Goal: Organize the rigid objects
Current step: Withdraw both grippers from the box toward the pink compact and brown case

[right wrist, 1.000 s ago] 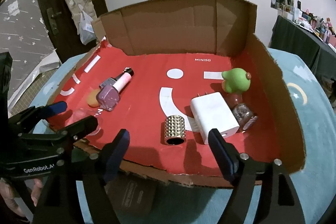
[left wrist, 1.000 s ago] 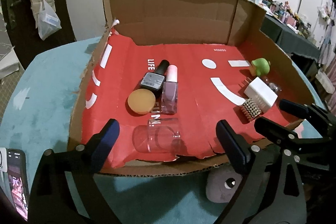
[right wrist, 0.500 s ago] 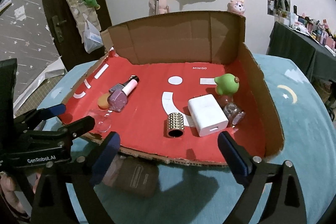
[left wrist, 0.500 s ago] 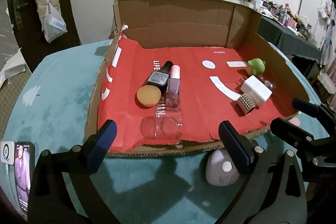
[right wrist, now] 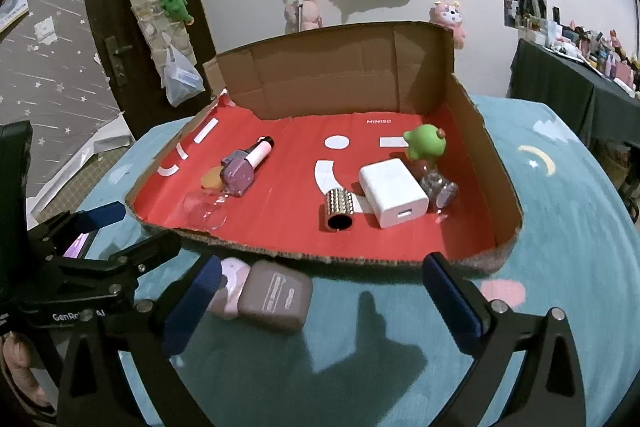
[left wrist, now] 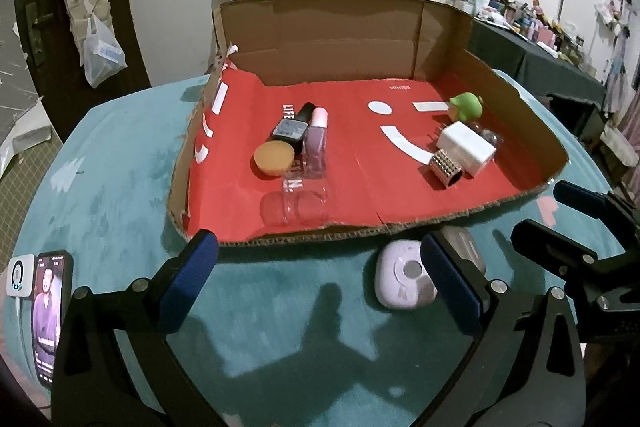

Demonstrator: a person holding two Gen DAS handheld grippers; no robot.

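Hovering wide-fingered, empty, both the left gripper (left wrist: 318, 277) and right gripper (right wrist: 320, 291) face the cardboard box (right wrist: 502, 163); two cases — lilac case (left wrist: 402, 281), brown case (right wrist: 276, 301) — lie just outside its front edge, and hasty grabbing could knock them away.

left wrist view facing cardboard tray (left wrist: 516, 115) from front-left, right wrist view from front-right, both sharing tray

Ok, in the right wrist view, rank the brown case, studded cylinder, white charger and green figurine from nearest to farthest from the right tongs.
1. brown case, on the teal cloth outside the box, left.
2. studded cylinder, near the box's front edge.
3. white charger, just behind it, right.
4. green figurine, near the back wall, right.
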